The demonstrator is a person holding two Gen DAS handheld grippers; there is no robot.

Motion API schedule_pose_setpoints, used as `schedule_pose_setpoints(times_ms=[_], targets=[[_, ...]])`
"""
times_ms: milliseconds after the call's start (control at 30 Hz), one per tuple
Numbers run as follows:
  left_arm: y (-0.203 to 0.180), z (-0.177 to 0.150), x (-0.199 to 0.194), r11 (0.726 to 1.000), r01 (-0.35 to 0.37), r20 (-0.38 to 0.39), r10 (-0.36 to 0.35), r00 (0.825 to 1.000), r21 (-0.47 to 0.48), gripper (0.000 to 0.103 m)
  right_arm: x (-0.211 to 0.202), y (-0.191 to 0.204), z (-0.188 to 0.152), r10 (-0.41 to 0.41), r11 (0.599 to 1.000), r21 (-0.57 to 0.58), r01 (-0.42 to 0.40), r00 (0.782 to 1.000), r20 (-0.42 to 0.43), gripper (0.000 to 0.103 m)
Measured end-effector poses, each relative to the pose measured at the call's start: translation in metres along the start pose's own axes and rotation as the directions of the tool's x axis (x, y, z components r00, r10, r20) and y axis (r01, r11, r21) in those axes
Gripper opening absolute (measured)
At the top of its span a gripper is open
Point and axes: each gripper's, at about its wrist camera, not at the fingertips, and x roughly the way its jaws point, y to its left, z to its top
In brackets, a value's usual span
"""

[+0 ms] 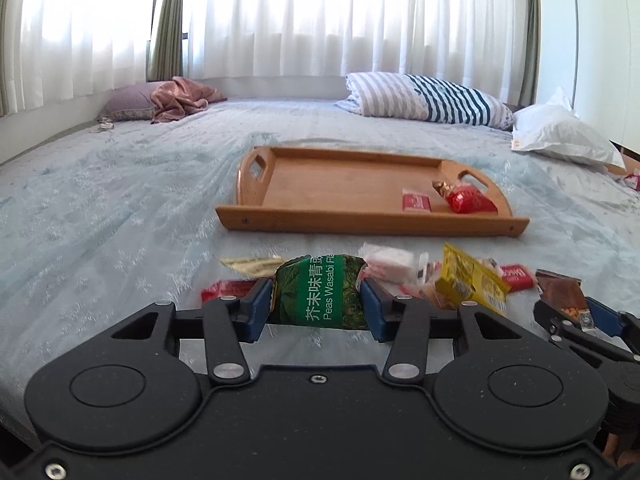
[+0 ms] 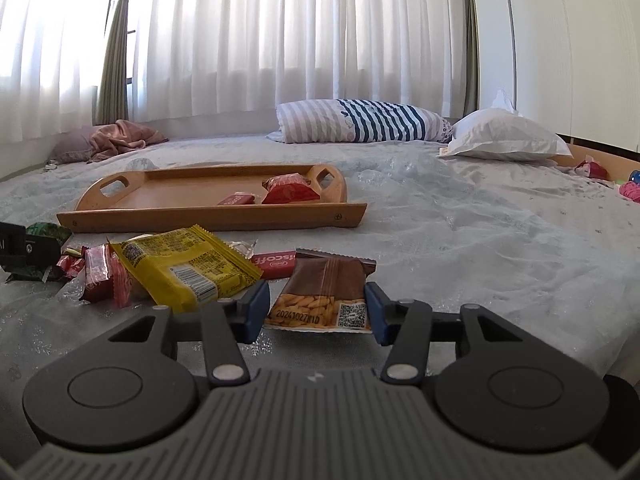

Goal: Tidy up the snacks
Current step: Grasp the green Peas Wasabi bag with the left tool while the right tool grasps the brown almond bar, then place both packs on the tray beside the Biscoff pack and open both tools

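Note:
My left gripper [image 1: 316, 308] is shut on a green wasabi peas packet [image 1: 320, 292], its blue pads pressing both sides. My right gripper [image 2: 316, 308] is shut on a brown peanut packet [image 2: 328, 288] that lies on the bed; the left wrist view shows the right gripper [image 1: 572, 312] at its right edge. Between the two grippers lies a pile of snacks: a yellow packet [image 2: 188, 264], a red Biscoff bar [image 2: 274, 264] and red wrappers [image 2: 98, 276]. Beyond it stands a wooden tray [image 1: 360, 220] holding a red packet [image 1: 468, 200] and a small red biscuit [image 1: 416, 203].
Everything rests on a light blue bedspread [image 1: 120, 200]. At the far end lie a striped pillow [image 1: 424, 98], a white pillow [image 1: 560, 132] and a pink cloth on a purple cushion [image 1: 180, 96]. White curtains hang behind. Small objects lie by the bed's right edge [image 2: 592, 168].

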Motion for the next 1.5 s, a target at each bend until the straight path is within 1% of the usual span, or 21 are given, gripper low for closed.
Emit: schedule_pose_setpoints(times_ms=[100,167,400,500,567,700,833,1000,1133,1200,1300,1367,1500], targets=[[0.002,0.010,0.003,1.000,-0.026,0.017,0.026,1.000,0.016,0.046,-0.001,-0.002,0.006,0.003,1.000,-0.002,-0.003,1.000,0.014,0.055],[0.004,0.016,0.006,0.999,-0.031,0.018,0.031,0.999,0.012,0.046,0.000,-0.003,0.012,0.006,1.000,-0.005,-0.006,1.000,0.023,0.055],[0.021,0.044,0.020,0.999,0.029,0.002,-0.029,1.000,-0.037,0.046,0.008,-0.004,0.036,0.040,0.999,-0.027,-0.038,0.997,0.063,0.055],[0.024,0.056,0.024,1.000,0.018,0.020,-0.017,1.000,-0.020,0.046,0.016,-0.002,0.048,0.073,0.997,-0.037,-0.071,0.995,0.069,0.055],[0.027,0.065,0.030,1.000,0.025,0.018,-0.025,1.000,-0.016,0.046,0.023,0.001,0.057,0.099,0.995,-0.040,-0.096,0.993,0.068,0.055],[0.034,0.082,0.049,0.997,0.069,-0.021,-0.070,0.997,-0.046,0.046,0.040,0.011,0.076,0.160,0.987,-0.036,-0.157,0.985,0.063,0.055],[0.038,0.097,0.071,0.996,0.072,-0.050,-0.075,0.996,-0.054,0.046,0.059,0.025,0.092,0.222,0.975,-0.043,-0.220,0.973,0.064,0.055],[0.042,0.112,0.101,0.996,0.070,-0.087,-0.075,0.993,-0.058,0.046,0.091,0.049,0.104,0.291,0.955,-0.055,-0.290,0.957,0.007,0.055],[0.047,0.121,0.128,0.994,0.080,-0.148,-0.090,0.985,-0.075,0.046,0.113,0.066,0.111,0.325,0.942,-0.073,-0.327,0.945,-0.034,0.055],[0.049,0.123,0.143,0.994,0.070,-0.177,-0.084,0.981,-0.082,0.046,0.125,0.074,0.112,0.340,0.935,-0.082,-0.344,0.938,-0.060,0.055],[0.050,0.122,0.162,0.996,0.055,-0.205,-0.068,0.976,-0.069,0.046,0.142,0.087,0.110,0.347,0.929,-0.099,-0.357,0.932,-0.103,0.055],[0.049,0.120,0.172,0.997,0.049,-0.216,-0.062,0.974,-0.062,0.046,0.151,0.093,0.107,0.338,0.930,-0.107,-0.352,0.932,-0.129,0.055],[0.048,0.116,0.188,0.995,0.062,-0.239,-0.079,0.968,-0.078,0.046,0.166,0.095,0.105,0.350,0.927,-0.075,-0.368,0.918,-0.183,0.055]])
